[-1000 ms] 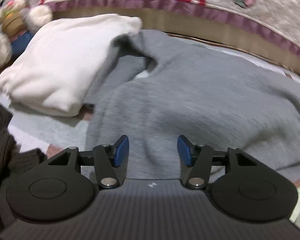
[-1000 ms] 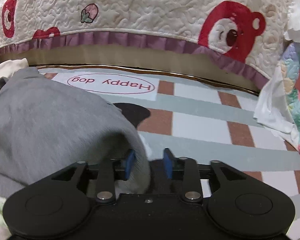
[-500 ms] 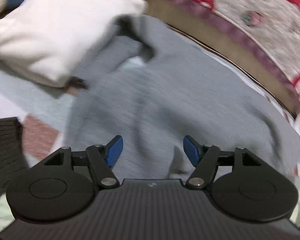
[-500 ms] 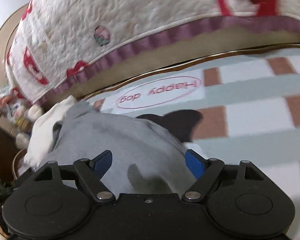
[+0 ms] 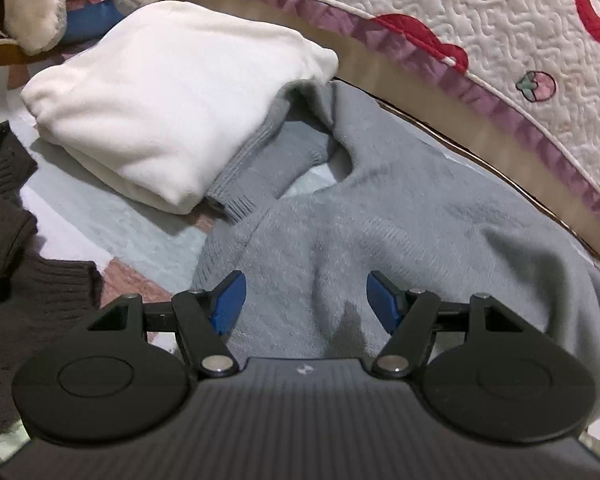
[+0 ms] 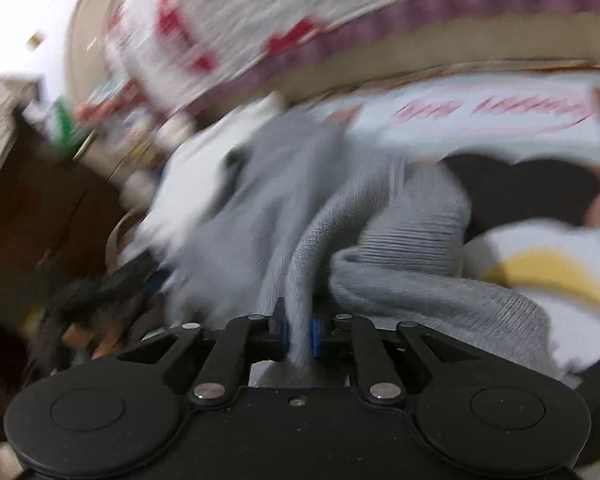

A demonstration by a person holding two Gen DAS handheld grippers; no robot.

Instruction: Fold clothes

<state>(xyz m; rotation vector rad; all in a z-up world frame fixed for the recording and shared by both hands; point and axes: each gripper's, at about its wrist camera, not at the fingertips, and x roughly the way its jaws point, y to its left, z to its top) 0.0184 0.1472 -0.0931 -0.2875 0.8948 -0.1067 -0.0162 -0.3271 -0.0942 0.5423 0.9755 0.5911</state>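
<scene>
Right gripper [image 6: 299,330] clamped on a ridge of grey sweater [image 6: 380,280], apparently lifted, view blurred. Left gripper [image 5: 306,300] wide apart, empty, over sweater body [image 5: 400,216] spread on checked mat [image 5: 112,216]; cuff touching folded white garment [image 5: 172,104] toward far edge.

Two low wrist views, both close over the grey sweater [image 5: 400,216].
</scene>
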